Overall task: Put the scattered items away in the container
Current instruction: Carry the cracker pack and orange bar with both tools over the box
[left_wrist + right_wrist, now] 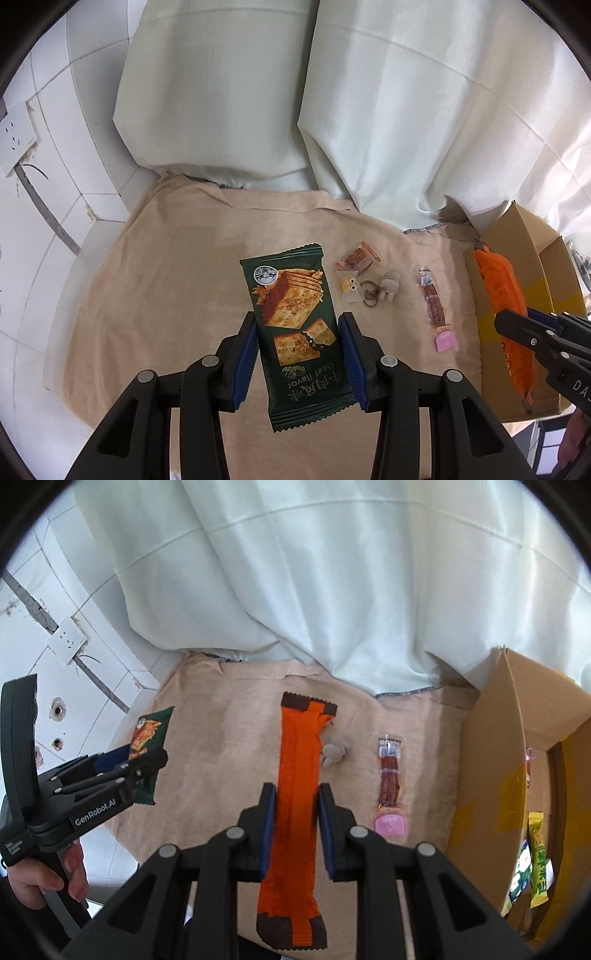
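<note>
Both wrist views overlook one beige cloth.

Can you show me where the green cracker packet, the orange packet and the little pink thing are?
green cracker packet point(295, 325), left wrist view, on its picture of crackers.
orange packet point(297, 775), right wrist view, on its orange middle.
little pink thing point(390, 824), right wrist view, on its flat top.

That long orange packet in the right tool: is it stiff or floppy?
Probably fairly stiff: the orange packet stays straight past both ends of the right tool. Likely light, being thin. Its glossy wrapper may be slippery.
</note>
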